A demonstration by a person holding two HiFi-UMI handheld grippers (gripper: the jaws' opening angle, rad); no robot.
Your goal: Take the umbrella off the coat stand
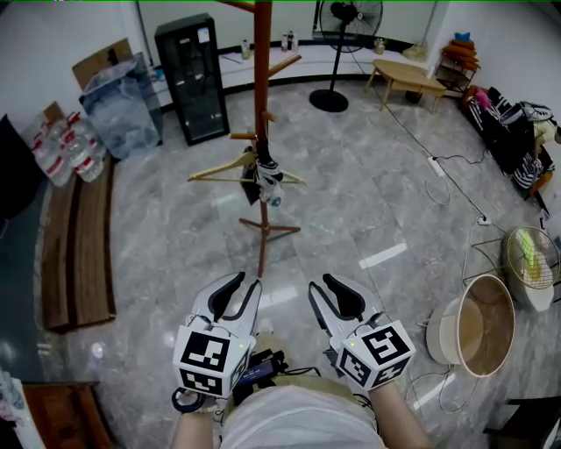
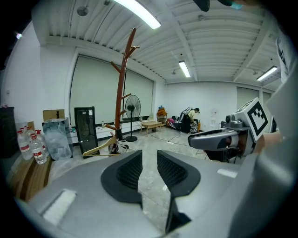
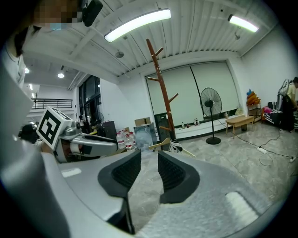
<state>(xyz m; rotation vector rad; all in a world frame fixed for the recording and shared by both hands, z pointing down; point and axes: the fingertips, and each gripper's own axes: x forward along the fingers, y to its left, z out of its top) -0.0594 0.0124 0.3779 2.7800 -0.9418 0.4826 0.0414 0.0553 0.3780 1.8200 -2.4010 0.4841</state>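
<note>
My left gripper (image 1: 248, 282) and right gripper (image 1: 322, 282) are held low, fingers released, nothing between them. The umbrella (image 1: 267, 177) hangs on the coat stand (image 1: 261, 79) ahead, well apart, beside a wooden hanger (image 1: 219, 168)

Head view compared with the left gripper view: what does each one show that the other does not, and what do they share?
Only the head view shows the round tub on the floor at the right and the foot of the coat stand. Only the left gripper view shows the ceiling lamps, the stand's top pegs and a person far across the room. Both show the umbrella hanging low on the stand, the wooden hanger, the standing fan and the black cabinet.
</note>
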